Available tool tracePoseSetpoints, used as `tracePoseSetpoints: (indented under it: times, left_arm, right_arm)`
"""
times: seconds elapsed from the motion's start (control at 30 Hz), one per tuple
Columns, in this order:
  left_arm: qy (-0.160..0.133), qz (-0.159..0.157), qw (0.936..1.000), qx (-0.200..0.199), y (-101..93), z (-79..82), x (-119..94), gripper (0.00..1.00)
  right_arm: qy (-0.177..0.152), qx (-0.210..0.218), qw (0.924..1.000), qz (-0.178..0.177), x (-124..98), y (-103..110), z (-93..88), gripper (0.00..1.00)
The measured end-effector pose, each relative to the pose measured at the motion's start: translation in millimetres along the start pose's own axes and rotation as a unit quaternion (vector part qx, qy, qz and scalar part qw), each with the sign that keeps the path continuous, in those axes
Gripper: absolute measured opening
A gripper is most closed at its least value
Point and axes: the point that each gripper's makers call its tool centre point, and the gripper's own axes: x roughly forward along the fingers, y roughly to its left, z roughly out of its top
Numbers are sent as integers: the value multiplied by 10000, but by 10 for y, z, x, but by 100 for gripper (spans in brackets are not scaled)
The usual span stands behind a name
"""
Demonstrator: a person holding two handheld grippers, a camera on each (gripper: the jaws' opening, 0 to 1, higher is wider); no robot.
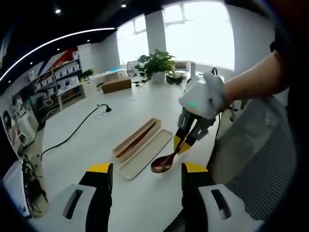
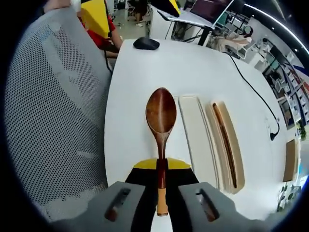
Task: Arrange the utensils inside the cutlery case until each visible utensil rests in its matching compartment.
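A brown wooden spoon (image 2: 161,112) is clamped by its handle in my right gripper (image 2: 161,170), bowl pointing forward over the white table (image 2: 135,92). To its right lies the open cutlery case: a pale empty tray (image 2: 197,140) and beside it a tray holding dark chopsticks (image 2: 226,142). In the left gripper view, my right gripper (image 1: 185,144), held by a gloved hand, hangs the spoon (image 1: 163,163) bowl-down just right of the empty tray (image 1: 146,155); the chopsticks tray (image 1: 137,139) lies behind it. My left gripper (image 1: 147,169) is open, low over the table's near part.
A mesh chair (image 2: 58,106) stands against the table's edge. A black mouse (image 2: 146,43) and a black cable (image 2: 253,92) lie on the table beyond the case. A potted plant (image 1: 155,65) and a box (image 1: 116,85) stand at the far end.
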Motion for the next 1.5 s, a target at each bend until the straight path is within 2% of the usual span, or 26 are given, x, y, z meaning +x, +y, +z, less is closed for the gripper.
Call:
tracePoseSetpoints:
  times: [0.23, 0.5, 0.6, 0.8, 0.83, 0.9, 1.1, 1.5]
  left_arm:
    - [23, 13, 10000, 27, 17, -8, -5, 59]
    - [101, -21, 9999, 81, -2, -38, 7, 59]
    - [112, -18, 9999, 49, 5, -49, 14, 59]
    - [158, -10, 9999, 37, 14, -66, 29, 59]
    - [178, -4, 9998, 48, 16, -73, 33, 59]
    - [201, -5, 9998, 53, 16, -84, 38, 59]
    - [250, 15, 9997, 15, 43, -112, 38, 59]
    - [336, 59, 9994, -30, 72, -147, 43, 59]
  right_arm:
    - [67, 91, 9998, -184, -73, -290, -104, 0]
    - [71, 188, 9989, -415, -104, -787, -107, 0]
    - [44, 211, 9987, -472, -69, -968, -78, 0]
    - [40, 203, 9987, -459, 28, -1188, -34, 0]
    - [-75, 324, 9985, -440, 55, -1239, -5, 0]
    - [-69, 395, 9982, -441, 100, -1329, -24, 0]
    - [-47, 393, 9982, -445, 239, -1421, -55, 0]
    - [-56, 294, 9991, -288, 419, -1459, -6, 0]
